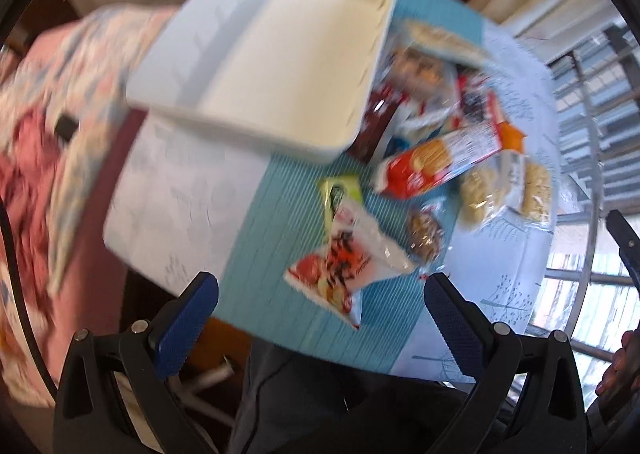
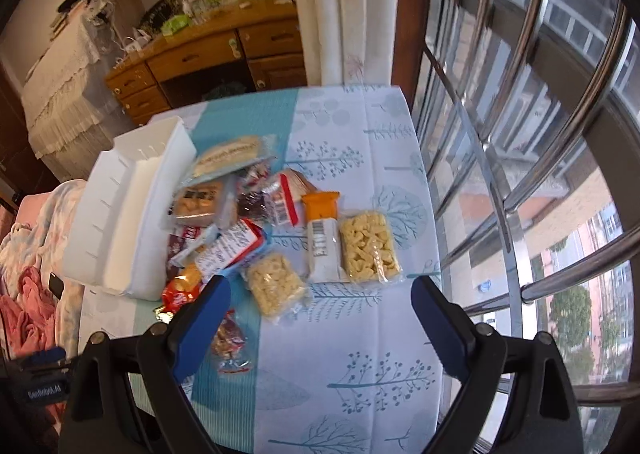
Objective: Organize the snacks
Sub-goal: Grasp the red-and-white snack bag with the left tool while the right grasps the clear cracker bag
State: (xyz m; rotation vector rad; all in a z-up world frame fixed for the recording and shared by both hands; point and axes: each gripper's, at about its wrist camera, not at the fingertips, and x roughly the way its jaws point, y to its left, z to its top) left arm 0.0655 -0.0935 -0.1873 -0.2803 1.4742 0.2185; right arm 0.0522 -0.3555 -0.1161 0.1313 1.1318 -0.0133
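Beyond open fingers point(image 2: 202, 314): snacks point(image 2: 276, 288) (untouched)

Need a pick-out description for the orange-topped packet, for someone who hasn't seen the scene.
Start at the white bin on the tablecloth's left side and cross the snack pile toward the window. Between the two clear bags of pale puffed snacks lies the orange-topped packet. It alone is opaque white, with a barcode and an orange end.

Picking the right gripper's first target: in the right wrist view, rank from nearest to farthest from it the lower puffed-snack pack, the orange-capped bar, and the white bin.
1. Lower puffed-snack pack, just ahead, left of centre.
2. Orange-capped bar, beyond it, centre.
3. White bin, far left.
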